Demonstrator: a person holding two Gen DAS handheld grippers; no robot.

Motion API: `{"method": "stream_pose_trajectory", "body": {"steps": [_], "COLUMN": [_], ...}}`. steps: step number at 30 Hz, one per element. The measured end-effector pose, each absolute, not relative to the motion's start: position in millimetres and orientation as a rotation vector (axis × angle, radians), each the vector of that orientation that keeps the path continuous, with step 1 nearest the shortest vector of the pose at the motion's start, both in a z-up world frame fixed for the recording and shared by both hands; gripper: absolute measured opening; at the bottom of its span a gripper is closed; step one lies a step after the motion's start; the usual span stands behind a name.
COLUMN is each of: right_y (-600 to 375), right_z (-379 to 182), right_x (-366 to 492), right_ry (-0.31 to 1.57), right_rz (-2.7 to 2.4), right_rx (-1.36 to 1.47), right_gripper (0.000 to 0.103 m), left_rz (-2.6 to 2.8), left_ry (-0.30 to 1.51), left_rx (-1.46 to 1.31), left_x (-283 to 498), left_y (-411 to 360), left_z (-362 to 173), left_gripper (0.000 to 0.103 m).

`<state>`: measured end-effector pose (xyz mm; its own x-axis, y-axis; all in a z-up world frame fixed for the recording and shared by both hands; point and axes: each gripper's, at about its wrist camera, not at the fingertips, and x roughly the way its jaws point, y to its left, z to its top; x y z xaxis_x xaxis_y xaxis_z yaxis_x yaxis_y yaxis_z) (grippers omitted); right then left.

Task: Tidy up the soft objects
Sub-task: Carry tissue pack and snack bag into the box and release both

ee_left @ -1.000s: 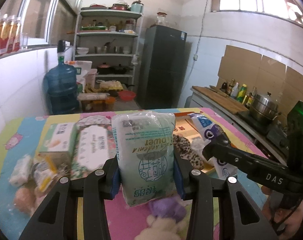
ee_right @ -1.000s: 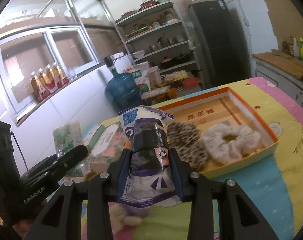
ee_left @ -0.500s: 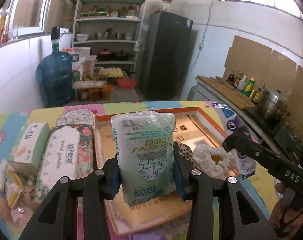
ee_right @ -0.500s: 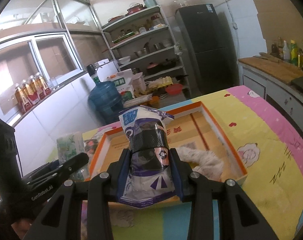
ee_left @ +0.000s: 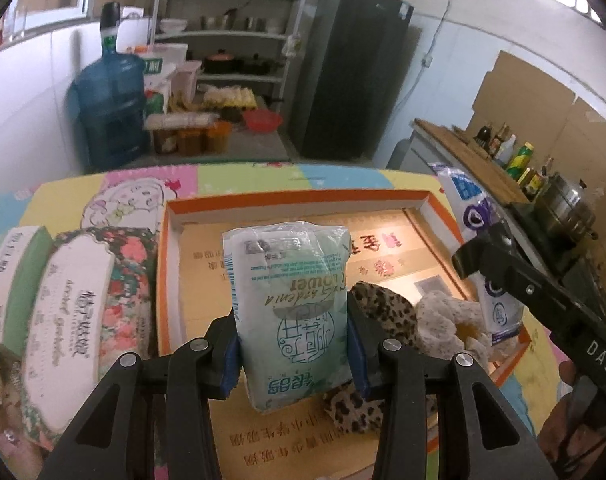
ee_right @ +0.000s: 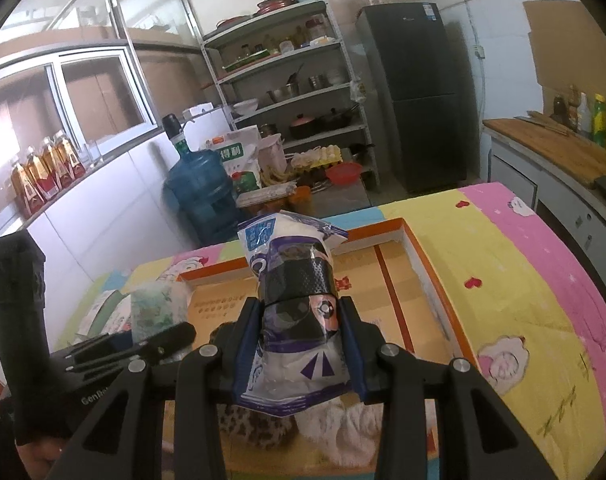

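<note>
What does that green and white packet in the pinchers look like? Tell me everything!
The green packet is a soft, puffy pack in shiny, crinkly plastic wrap, pale mint green with a white top part. It has a round teal emblem, teal characters near the bottom and small printed lines, all upside down in the left wrist view. It stands upright, squeezed on both sides by the blue pads of the left gripper. It hangs above the orange-rimmed cardboard tray, in front of a leopard-print scrunchie.
</note>
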<state>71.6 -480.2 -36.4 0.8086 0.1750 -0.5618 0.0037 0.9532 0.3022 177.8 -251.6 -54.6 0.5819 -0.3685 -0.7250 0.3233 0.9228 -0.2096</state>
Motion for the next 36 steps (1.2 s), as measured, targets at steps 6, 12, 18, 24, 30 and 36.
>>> {"method": "stream_pose_trajectory", "body": {"steps": [6, 12, 18, 24, 30, 36], "right_y": [-473.7, -470.2, -468.4, -470.0, -471.6, -473.0], "right_z": [-50.0, -63.8, -72.3, -77.3, -76.7, -70.8], "right_x": [95.0, 108.0, 115.1, 116.5, 115.0, 108.6], "right_ry": [0.678, 0.73, 0.764, 0.776, 0.767, 0.746], "right_rz": [0.095, 0.098, 0.093, 0.089, 0.084, 0.082], "right_rx": [0.281, 0.272, 0.266, 0.275, 0.28, 0.294], "right_gripper": [0.039, 0.039, 0.039, 0.041, 0.043, 0.043], "left_rz": [-0.401, -0.398, -0.408, -0.433, -0.433, -0.434], "left_ry": [0.943, 0.979, 0.982, 0.975, 0.948, 0.881], "left_rx": [-0.085, -0.101, -0.098, -0.107, -0.122, -0.099], "left_x": [193.9, 197.6, 200.4, 199.6, 194.5, 179.8], "left_y": [-254.1, -256.5, -260.0, -260.7, -255.6, -252.1], "left_z": [-70.1, -77.5, -78.3, -77.1, -72.5, -57.7], "left_gripper": [0.044, 0.044, 0.046, 0.055, 0.061, 0.064]}}
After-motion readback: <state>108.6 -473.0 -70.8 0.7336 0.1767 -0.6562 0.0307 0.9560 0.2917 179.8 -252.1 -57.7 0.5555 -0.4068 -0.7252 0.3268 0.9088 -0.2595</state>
